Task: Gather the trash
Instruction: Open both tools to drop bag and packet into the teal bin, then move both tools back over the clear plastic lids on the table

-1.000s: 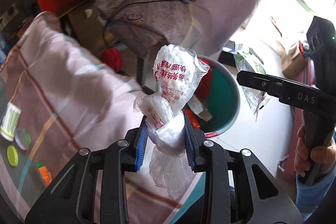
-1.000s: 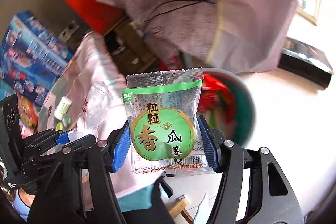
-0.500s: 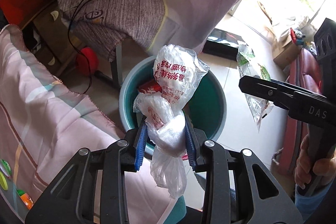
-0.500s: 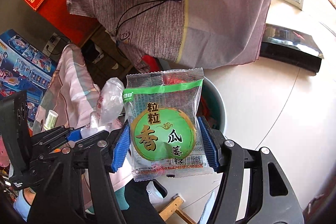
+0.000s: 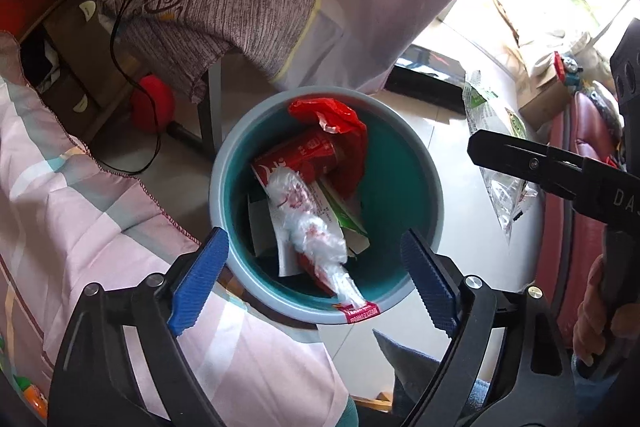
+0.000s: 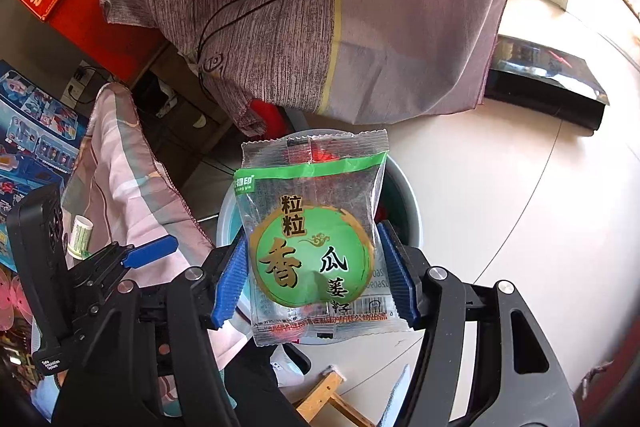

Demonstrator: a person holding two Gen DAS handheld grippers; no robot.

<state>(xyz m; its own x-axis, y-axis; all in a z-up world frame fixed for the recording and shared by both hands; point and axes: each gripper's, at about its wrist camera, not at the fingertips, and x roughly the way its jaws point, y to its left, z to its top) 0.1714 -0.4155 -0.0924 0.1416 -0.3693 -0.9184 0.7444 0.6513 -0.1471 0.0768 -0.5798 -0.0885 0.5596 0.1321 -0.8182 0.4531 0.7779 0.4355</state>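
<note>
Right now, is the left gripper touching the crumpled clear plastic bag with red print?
Apart. In the left wrist view the left gripper is wide open, and the crumpled clear plastic bag lies inside the teal bin.

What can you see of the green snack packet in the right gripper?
The green snack packet is a flat pouch of clear crinkly film with crimped top and bottom seals, a green band, a round green label with gold and black Chinese characters, and a barcode near the bottom. It stands upright, facing the camera, pinched at both side edges by the blue pads of the right gripper. It hangs in front of the teal bin, touching nothing else visible. The left wrist view shows it edge-on.
</note>
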